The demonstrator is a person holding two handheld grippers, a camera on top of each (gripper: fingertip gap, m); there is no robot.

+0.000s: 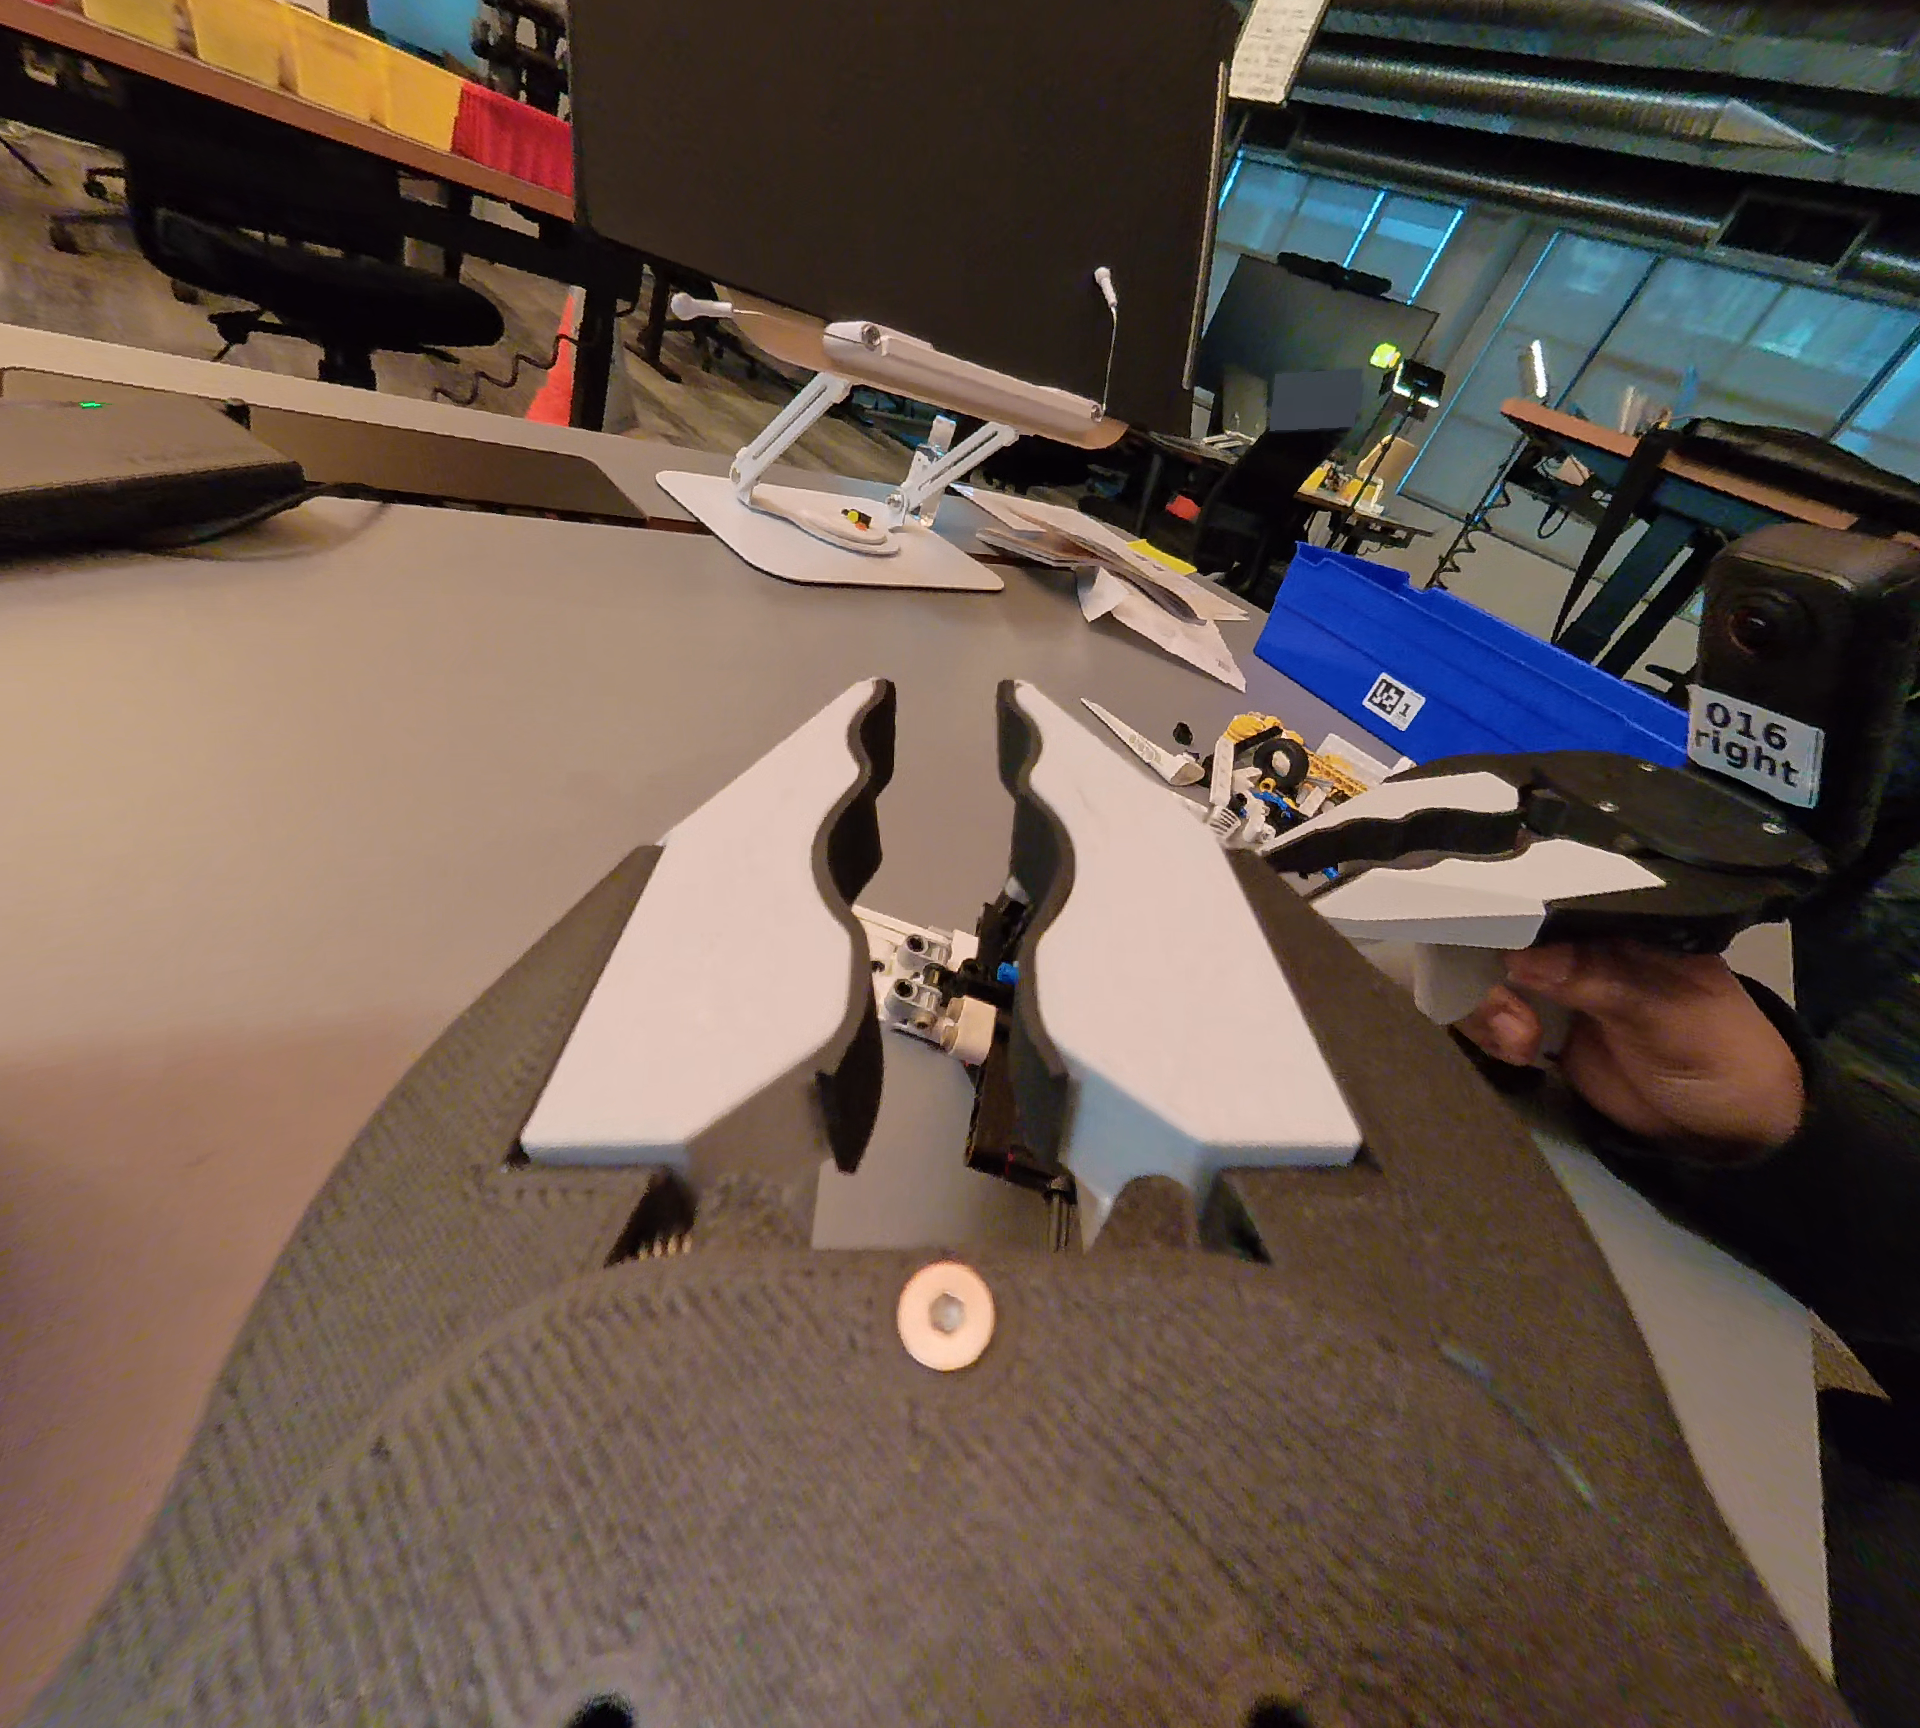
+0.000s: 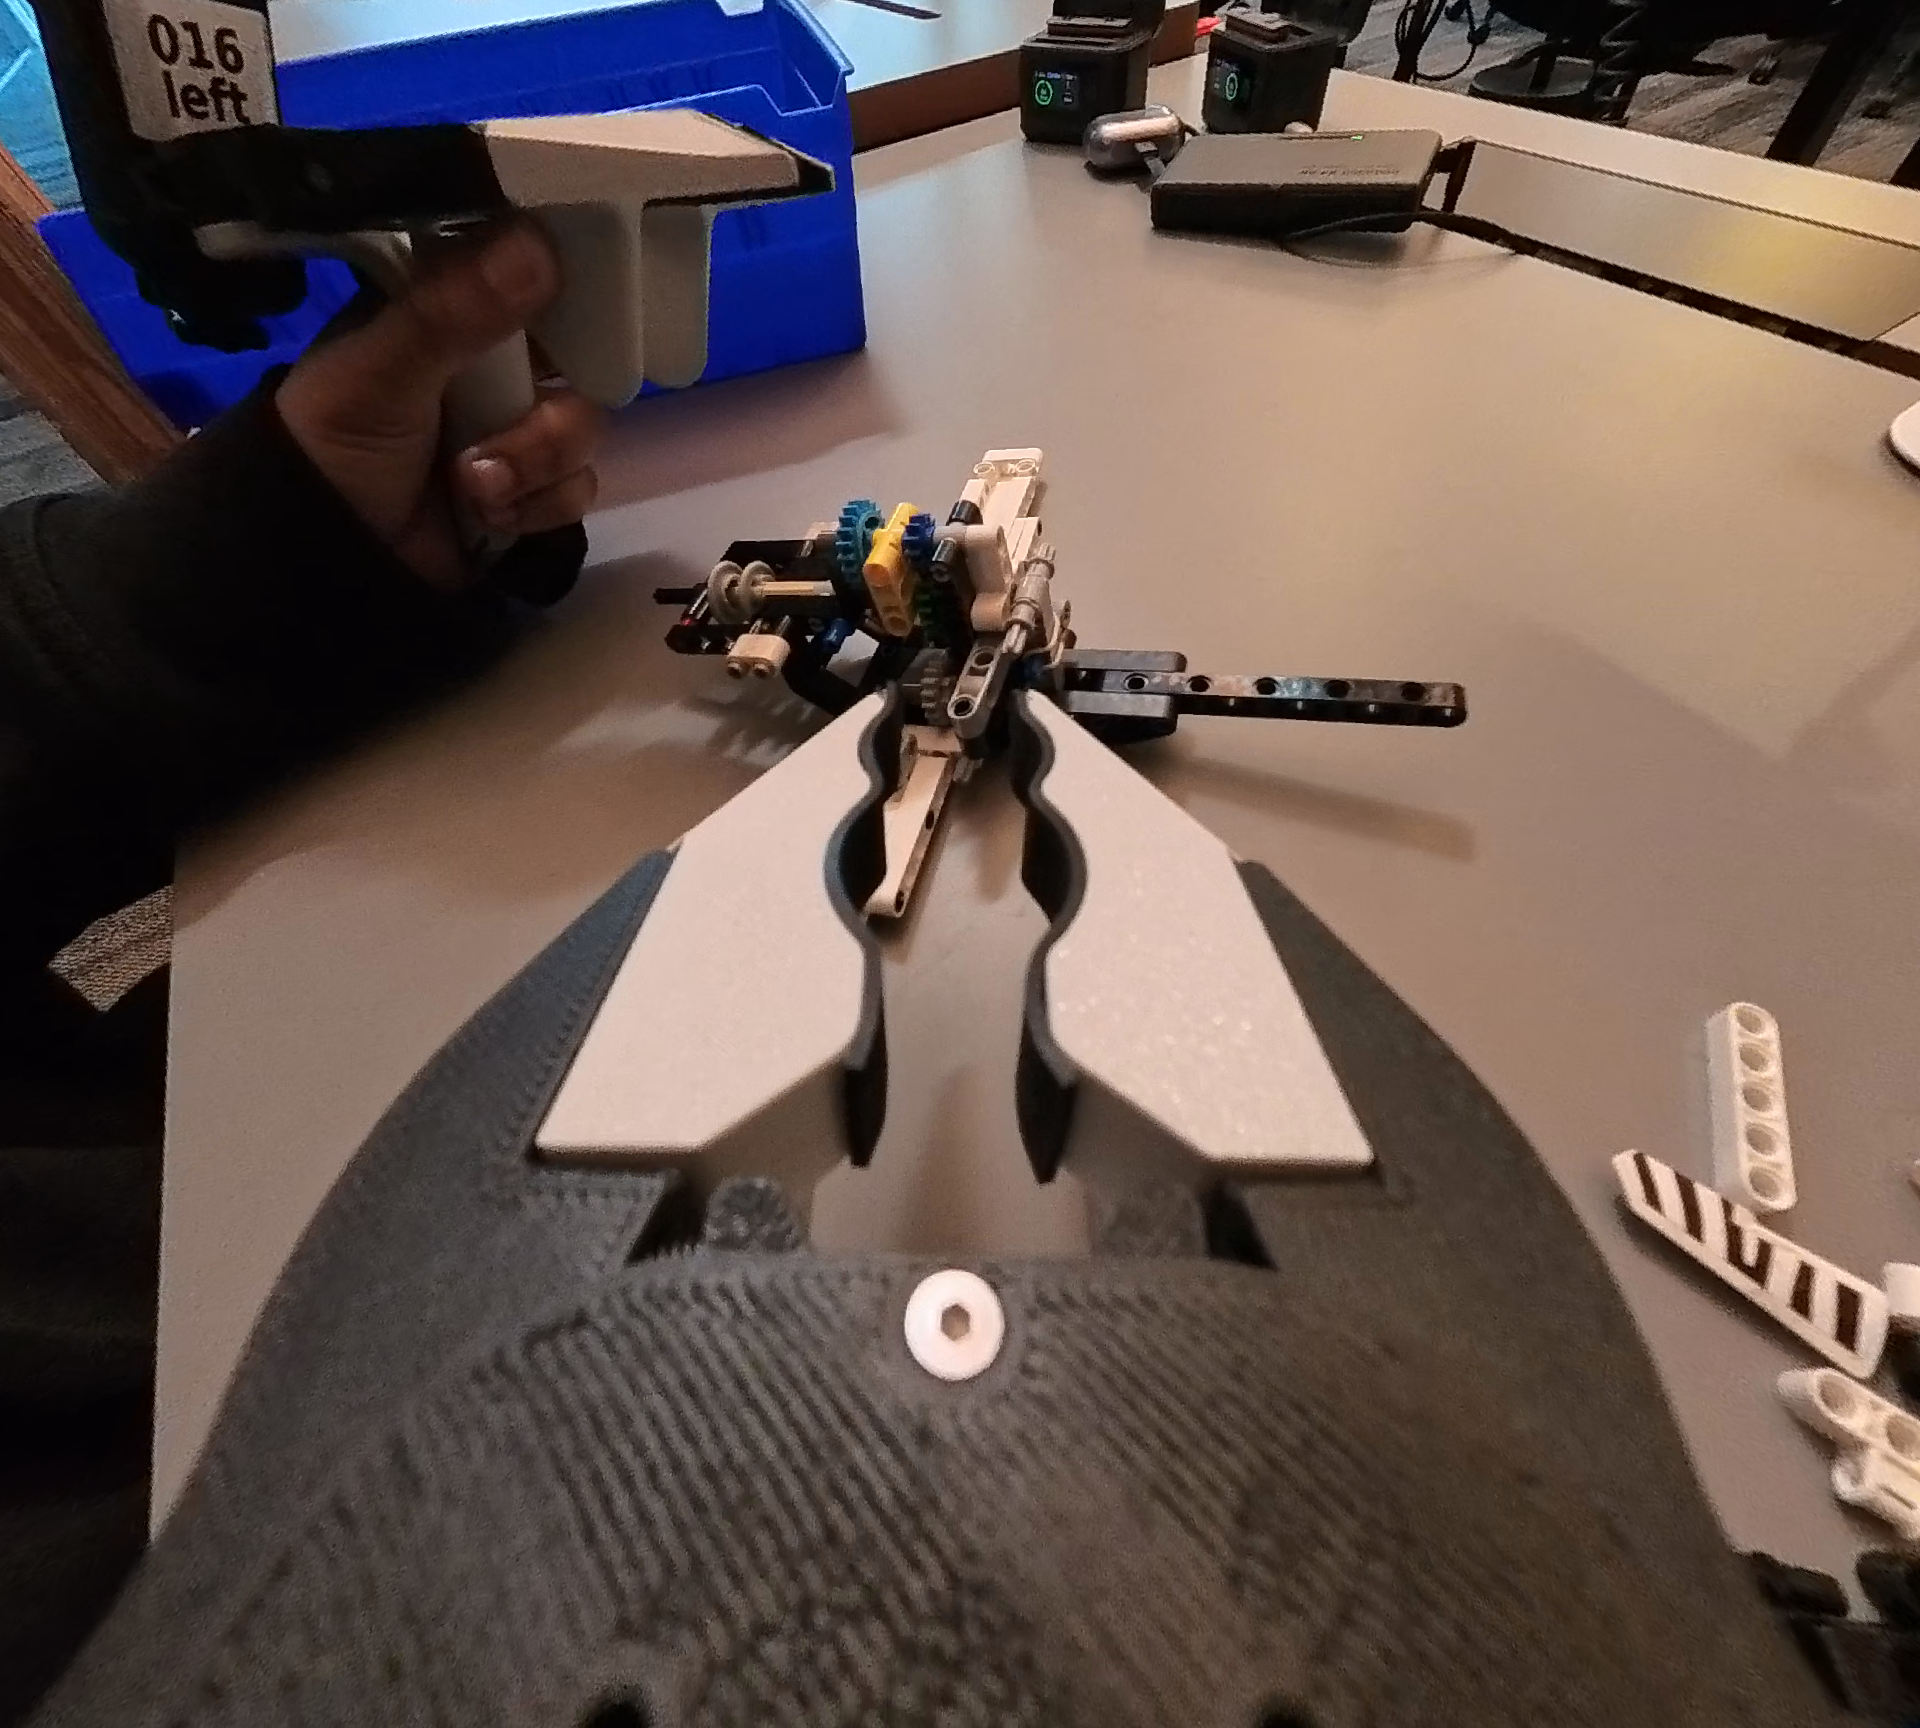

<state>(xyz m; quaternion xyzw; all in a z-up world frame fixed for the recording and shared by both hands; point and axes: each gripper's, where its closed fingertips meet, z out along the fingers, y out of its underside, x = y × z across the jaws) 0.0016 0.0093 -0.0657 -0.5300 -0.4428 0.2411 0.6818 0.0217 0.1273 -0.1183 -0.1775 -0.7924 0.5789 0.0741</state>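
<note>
A brick assembly (image 2: 904, 598) of black and white beams with blue, yellow and grey gears rests on the grey table (image 2: 1351, 483). My right gripper (image 2: 956, 707) is shut on its near end, with the pads against the grey gear and connector, and a white beam (image 2: 914, 831) lies between the fingers. My left gripper (image 1: 948, 691) is held up to the left of the assembly with its fingers a little apart and nothing between the pads. Part of the assembly (image 1: 930, 982) shows below through the gap. The left gripper (image 2: 810, 172) looks bare in the right wrist view. The right gripper (image 1: 1288, 847) shows in the left wrist view.
A blue bin (image 1: 1455, 660) stands behind a pile of loose bricks (image 1: 1288, 764). A white laptop stand (image 1: 831, 535) and papers (image 1: 1122, 566) lie farther off. Loose white beams (image 2: 1756, 1117) and a striped piece (image 2: 1756, 1263) lie at the right. A black box (image 2: 1299, 177) lies at the back. Tip to tip, the grippers are about 15 cm apart.
</note>
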